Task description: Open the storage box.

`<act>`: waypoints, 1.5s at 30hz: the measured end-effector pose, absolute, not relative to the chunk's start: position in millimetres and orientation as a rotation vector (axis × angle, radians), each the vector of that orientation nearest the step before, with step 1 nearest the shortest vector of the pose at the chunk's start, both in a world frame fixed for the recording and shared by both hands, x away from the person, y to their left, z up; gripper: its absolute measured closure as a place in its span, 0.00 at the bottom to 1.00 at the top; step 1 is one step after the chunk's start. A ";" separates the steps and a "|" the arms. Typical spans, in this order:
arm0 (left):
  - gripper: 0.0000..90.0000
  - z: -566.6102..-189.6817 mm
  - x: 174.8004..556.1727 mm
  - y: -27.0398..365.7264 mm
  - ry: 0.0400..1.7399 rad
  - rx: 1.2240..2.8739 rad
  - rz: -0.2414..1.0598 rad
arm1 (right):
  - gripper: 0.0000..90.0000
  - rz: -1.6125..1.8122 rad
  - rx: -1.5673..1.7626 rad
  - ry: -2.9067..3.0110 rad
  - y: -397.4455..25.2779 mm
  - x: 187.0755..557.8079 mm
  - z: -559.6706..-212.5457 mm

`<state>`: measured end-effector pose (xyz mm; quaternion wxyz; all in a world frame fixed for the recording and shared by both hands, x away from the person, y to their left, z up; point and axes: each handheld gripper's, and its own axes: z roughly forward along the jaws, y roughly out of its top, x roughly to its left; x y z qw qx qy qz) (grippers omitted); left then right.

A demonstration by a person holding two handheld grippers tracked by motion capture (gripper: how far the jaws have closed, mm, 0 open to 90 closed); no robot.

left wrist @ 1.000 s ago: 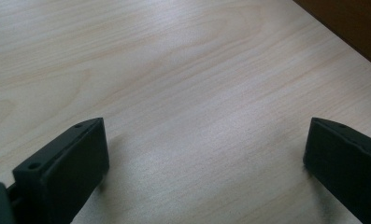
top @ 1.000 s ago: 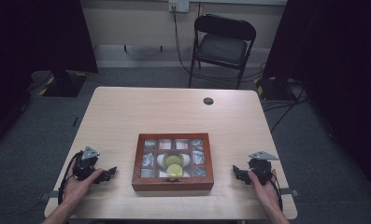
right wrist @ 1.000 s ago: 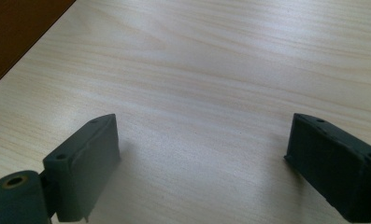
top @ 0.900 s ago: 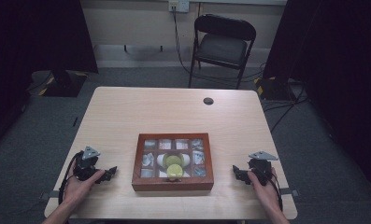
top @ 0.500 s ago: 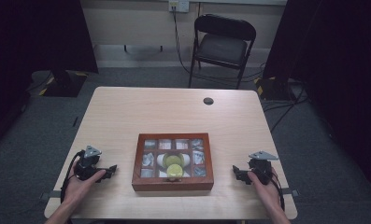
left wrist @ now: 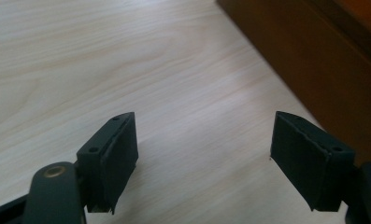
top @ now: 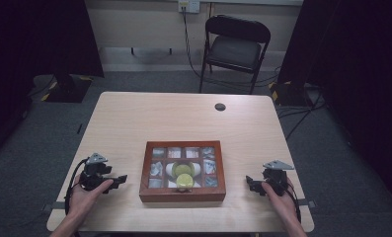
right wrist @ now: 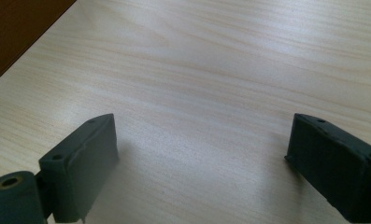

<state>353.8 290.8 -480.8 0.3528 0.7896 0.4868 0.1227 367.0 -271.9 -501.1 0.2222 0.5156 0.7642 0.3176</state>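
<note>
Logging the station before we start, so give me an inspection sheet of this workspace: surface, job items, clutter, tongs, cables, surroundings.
Surface: pale wooden table, bare apart from the items below.
Job's things: brown wooden compartment box near the front edge; a yellow-green round object on a white piece sits inside, with pale packets in the side cells.
Clutter: small dark round disc near the far edge.
Grippers: left tongs and right tongs both open, holding nothing, resting either side of the box.
Cables: black loop at the left tongs; wall cable behind.
Surroundings: black folding chair, grey carpet, dark curtains.
</note>
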 end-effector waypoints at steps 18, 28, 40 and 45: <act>0.38 -458.6 342.8 278.4 1.100 2.016 0.269 | 0.09 0.877 1.427 2.109 -271.6 366.7 -501.1; 0.38 -444.1 331.8 255.0 0.937 2.056 0.273 | 0.09 0.889 1.396 2.136 -270.9 366.6 -501.3; 0.39 -427.9 332.5 234.6 0.847 2.037 0.237 | 0.08 0.893 1.385 2.148 -271.3 367.4 -501.2; 0.39 -416.2 334.9 224.3 0.803 1.996 0.221 | 0.08 0.896 1.375 2.156 -271.3 367.2 -501.2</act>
